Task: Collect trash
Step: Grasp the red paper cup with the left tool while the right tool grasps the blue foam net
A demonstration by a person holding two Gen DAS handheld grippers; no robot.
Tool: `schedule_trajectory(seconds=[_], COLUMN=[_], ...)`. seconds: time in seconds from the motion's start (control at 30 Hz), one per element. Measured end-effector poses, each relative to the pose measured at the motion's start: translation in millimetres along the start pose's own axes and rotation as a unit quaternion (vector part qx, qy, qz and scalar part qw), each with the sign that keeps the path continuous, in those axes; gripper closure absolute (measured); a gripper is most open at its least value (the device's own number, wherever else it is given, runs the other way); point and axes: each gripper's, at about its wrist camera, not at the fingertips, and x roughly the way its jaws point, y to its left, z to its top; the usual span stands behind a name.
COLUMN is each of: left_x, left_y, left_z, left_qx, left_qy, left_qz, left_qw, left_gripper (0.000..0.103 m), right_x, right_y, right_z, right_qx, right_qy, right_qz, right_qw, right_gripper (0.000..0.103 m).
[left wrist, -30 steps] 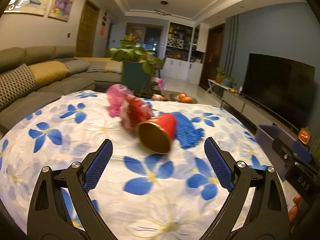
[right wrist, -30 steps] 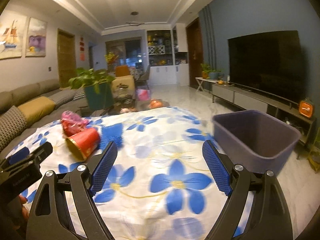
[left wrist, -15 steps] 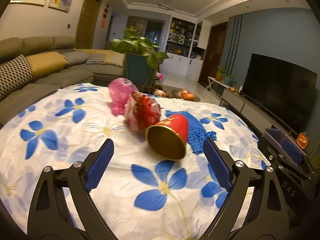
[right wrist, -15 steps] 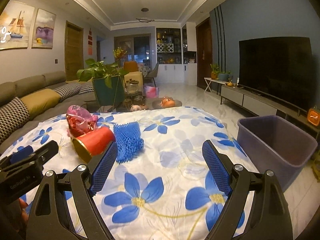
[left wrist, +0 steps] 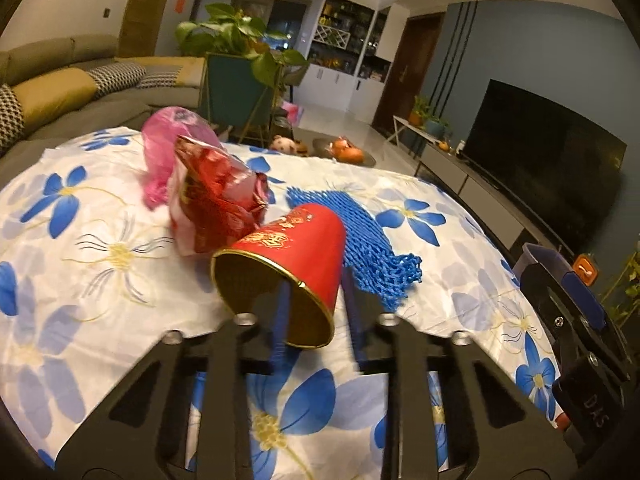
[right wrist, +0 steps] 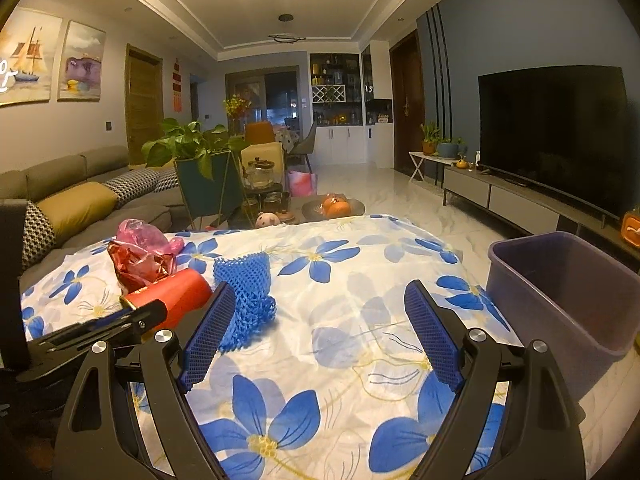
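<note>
A red paper cup [left wrist: 288, 268] with a gold inside lies on its side on the flowered tablecloth [left wrist: 100, 280]. My left gripper [left wrist: 316, 320] is shut on the cup's rim, one finger inside the mouth and one outside. The cup also shows in the right wrist view [right wrist: 176, 296]. Behind it lie a crumpled red wrapper [left wrist: 216, 200], a pink plastic bag [left wrist: 172, 140] and a blue foam net [left wrist: 352, 232]. My right gripper [right wrist: 320, 336] is open and empty over the cloth, the blue net [right wrist: 248, 292] by its left finger.
A purple plastic bin [right wrist: 568, 300] stands at the table's right edge. A sofa [right wrist: 80, 200] is at the left, a potted plant [right wrist: 200, 168] behind the table, a TV [right wrist: 560, 132] on the right wall.
My left gripper moved forward to the red cup and closed on its rim. My right gripper stayed open and shifted slightly toward the blue net.
</note>
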Motion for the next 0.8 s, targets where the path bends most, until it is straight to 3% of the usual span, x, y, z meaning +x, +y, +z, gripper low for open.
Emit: schedule_trajectory(seconds=[0.1, 0.4, 0.63, 0.8], left_x=[3.5, -45.8, -88.5, -94.1], left_y=[-3.1, -6.0, 18.7, 40.1], left_z=[-1.4, -8.4, 4.0, 16.4], left_qx=[0.009, 0.025, 0.018, 0.014], left_qy=[0.000, -0.069, -0.116, -0.126], left_qz=[-0.009, -0.009, 0.058, 0.100], left_qw=[0.9999, 0.9972, 0.9914, 0.9870], left_gripper=[0.101, 0.101, 0.101, 0.101], right_x=[5.3, 16.3, 38.6, 64.1], right_y=[1.0, 6.5, 29.1, 46.7], right_z=[1.0, 6.4, 13.3, 13.3], right_qx=[-0.001, 0.000, -0.014, -0.037], right_qy=[0.005, 0.020, 0.046, 0.071], right_qz=[0.003, 0.015, 0.031, 0.027], right_qw=[1.000, 1.000, 0.998, 0.996], right_gripper=[0.019, 0.020, 0.022, 0.026])
